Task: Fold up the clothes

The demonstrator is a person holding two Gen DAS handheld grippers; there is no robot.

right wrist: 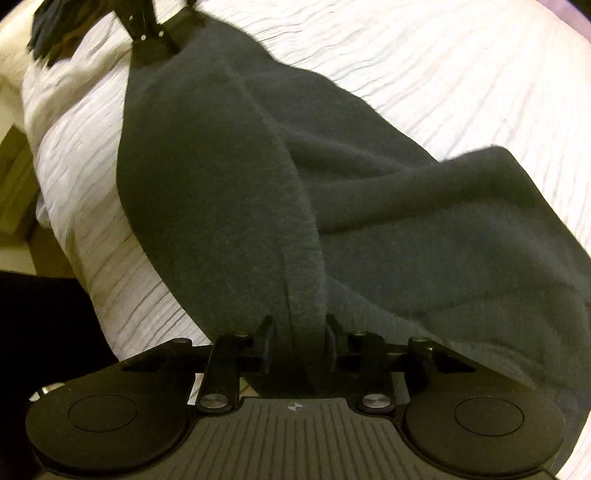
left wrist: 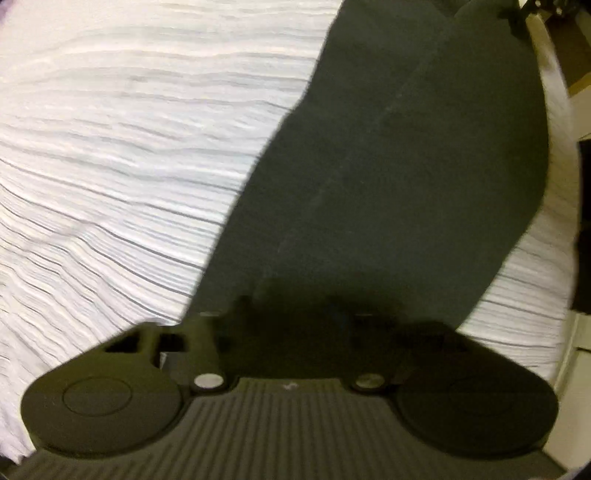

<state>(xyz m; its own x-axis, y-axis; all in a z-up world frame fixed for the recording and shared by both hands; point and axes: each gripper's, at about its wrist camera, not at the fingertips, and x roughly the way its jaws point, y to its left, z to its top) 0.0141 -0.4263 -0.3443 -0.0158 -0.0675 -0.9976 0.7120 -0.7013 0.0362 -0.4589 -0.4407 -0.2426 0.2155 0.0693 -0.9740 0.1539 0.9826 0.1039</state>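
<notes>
1. Across the middle of both views a dark garment point(right wrist: 258, 184) lies stretched over a white ribbed bedspread point(left wrist: 110, 147). It runs from the lower centre up toward the top of each frame.
2. At the lower centre of the right wrist view, the right gripper point(right wrist: 298, 343) pinches a thick rolled edge of the garment between its fingers point(right wrist: 266, 343). The jaws stand narrow, closed on the cloth. Holding that seam edge probably gives a firm line to lift or drag.
3. In the upper left of that same view, the left gripper point(right wrist: 153, 33) sits at the far end of the garment, seemingly clamping it there.
4. At the lower centre of the left wrist view, the fingers are lost against the dark cloth and the picture is blurred, so the grip itself is hard to see. The jaws appear nearly closed, likely on the garment's near end.
5. Gripping both ends at once keeps the cloth taut and flat, which I judge to be preparation for bringing one end over the other.
6. On the right of the right wrist view the fabric bunches into loose folds point(right wrist: 461, 192), which may need smoothing.
</notes>
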